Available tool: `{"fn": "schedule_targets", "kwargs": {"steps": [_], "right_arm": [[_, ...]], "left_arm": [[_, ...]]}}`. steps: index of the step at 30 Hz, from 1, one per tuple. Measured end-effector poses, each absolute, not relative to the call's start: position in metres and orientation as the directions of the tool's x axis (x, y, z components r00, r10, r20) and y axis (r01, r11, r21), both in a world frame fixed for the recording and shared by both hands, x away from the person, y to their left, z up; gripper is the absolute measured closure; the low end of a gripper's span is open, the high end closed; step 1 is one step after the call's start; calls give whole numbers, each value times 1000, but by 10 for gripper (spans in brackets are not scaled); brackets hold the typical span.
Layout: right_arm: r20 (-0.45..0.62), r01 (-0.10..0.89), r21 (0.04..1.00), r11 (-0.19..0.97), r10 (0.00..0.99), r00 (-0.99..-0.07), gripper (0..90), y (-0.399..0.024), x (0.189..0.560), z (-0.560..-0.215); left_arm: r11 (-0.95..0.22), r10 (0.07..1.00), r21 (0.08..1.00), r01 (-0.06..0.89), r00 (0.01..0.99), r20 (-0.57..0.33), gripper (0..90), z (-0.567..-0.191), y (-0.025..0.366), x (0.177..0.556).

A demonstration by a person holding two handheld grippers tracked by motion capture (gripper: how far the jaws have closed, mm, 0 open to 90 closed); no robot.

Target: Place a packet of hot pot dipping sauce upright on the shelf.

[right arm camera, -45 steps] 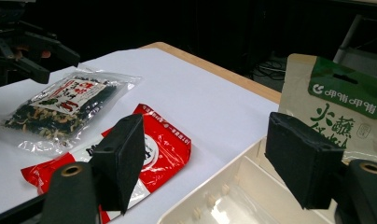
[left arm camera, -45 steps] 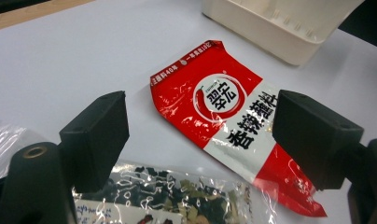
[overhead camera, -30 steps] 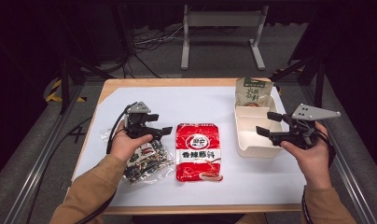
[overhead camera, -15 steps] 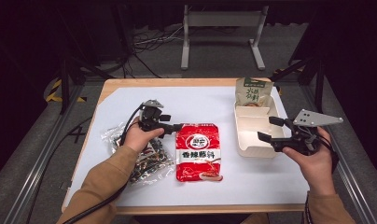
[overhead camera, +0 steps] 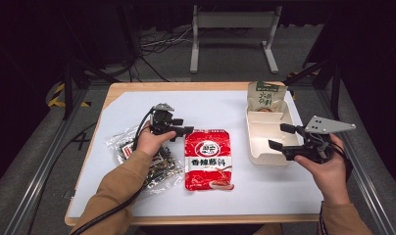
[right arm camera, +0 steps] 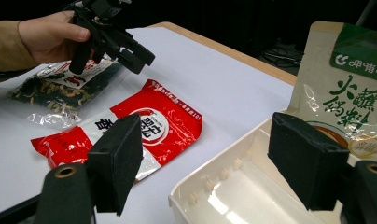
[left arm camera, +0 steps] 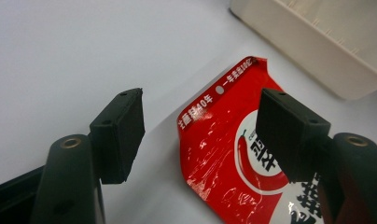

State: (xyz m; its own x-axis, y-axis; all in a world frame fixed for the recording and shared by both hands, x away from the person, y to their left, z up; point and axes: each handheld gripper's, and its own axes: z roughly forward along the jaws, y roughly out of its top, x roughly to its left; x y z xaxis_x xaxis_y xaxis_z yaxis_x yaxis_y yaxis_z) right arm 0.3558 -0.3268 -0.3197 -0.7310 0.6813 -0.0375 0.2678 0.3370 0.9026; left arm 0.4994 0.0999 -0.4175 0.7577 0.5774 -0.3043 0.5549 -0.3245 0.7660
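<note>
So we bring the left gripper, fingers apart but just closing, over the red seasoning packet; the right gripper waits with fingers apart above the cream tray, packing barely begun.

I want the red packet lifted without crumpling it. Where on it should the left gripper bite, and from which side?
Best guess: the far left corner of the red packet. It lies flat, so a thin edge is the only part the jaws can pinch, and that corner curls slightly off the white table. The left gripper already sits open over it, its jaws having just been closing; come down from above.
</note>
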Motion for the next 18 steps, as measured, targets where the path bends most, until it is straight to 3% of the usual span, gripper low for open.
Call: {"fn": "schedule_targets", "kwargs": {"steps": [8, 18], "right_arm": [[-34, 272, 901, 339, 678, -734, 252, -325, 356, -321], [-27, 281, 895, 345, 672, -740, 252, -323, 357, -325]], "left_arm": [[-324, 587, 719, 615, 727, -358, 296, -427, 95, 506], [-336, 568, 672, 660, 711, -414, 334, -437, 91, 513]]}}
